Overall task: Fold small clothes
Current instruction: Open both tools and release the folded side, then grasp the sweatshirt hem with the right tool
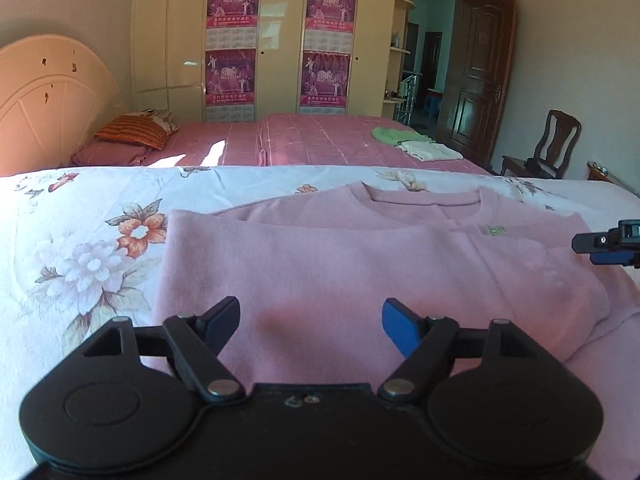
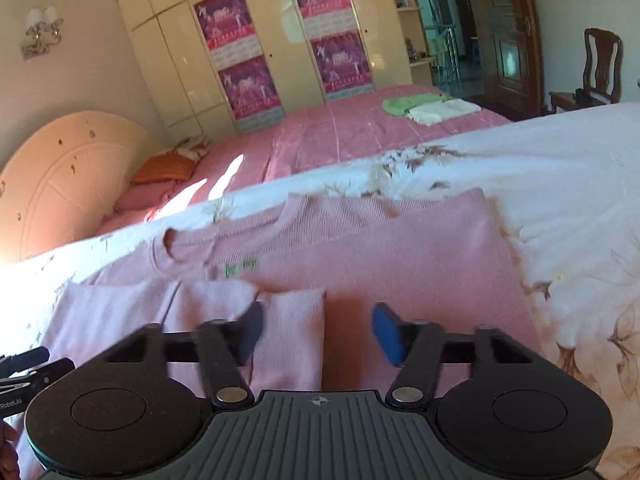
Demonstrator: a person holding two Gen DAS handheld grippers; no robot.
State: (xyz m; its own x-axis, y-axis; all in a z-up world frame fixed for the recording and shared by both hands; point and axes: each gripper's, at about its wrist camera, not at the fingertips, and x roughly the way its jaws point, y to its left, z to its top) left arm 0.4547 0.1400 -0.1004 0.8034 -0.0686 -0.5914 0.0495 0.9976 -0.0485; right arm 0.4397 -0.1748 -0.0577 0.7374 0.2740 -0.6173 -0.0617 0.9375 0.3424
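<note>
"2010" is read on the purple calendar posters (image 1: 233,2) on the wardrobe doors (image 1: 184,32); "RobotAI" is printed on the left gripper (image 2: 24,364) body.

Left gripper (image 1: 311,326) tilted downward, jaws wide apart, nothing between pads. Right gripper (image 2: 318,330) tilted downward too, jaws parted, pads clear, left finger (image 2: 252,330) motion-blurred.

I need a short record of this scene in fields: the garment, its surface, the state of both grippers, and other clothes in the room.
garment: pink sweater, partly folded, neckline on its far side
surface: floral bedsheet
left gripper: open, over the sweater, nothing between the jaws
right gripper: open, over a folded pink edge, not gripping it
other clothes: green cloth and white cloth, on the pink bed behind
</note>
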